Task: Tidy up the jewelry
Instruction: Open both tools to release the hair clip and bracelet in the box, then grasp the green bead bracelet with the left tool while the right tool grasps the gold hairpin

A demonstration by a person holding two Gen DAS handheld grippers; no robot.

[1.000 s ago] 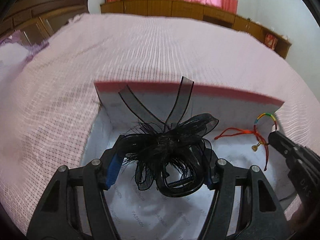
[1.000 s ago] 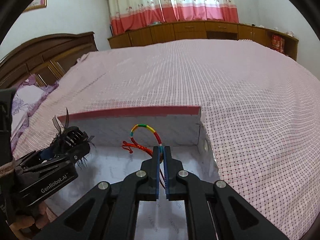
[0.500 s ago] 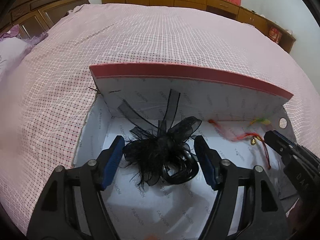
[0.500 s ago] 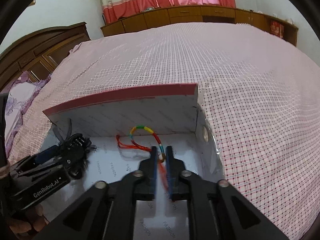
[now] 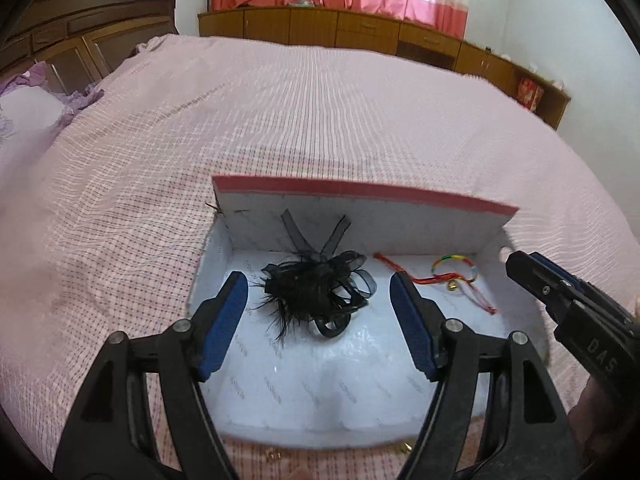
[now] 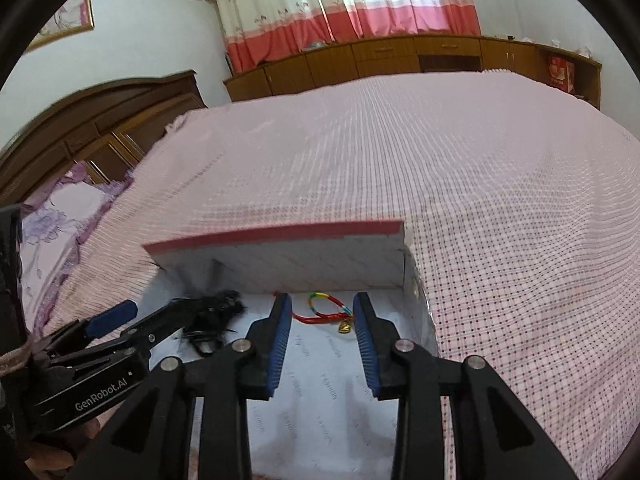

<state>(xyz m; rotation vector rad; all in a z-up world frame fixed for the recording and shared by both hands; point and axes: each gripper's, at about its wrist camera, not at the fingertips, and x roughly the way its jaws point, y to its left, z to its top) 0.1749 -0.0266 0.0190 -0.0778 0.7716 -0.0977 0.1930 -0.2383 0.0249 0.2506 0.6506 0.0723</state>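
Released, hair clip (image 5: 320, 290) lies between left gripper (image 5: 318, 312) fingers (spread wide).

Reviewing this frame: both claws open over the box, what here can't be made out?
- Box near wall: left wrist view, cut off behind left claw.
- Black hair clip: right wrist view, partly covered by the left claw's finger.
- Bracelet charm: too small to identify in either view.
- Small gold items at the left view's bottom edge: unidentifiable.
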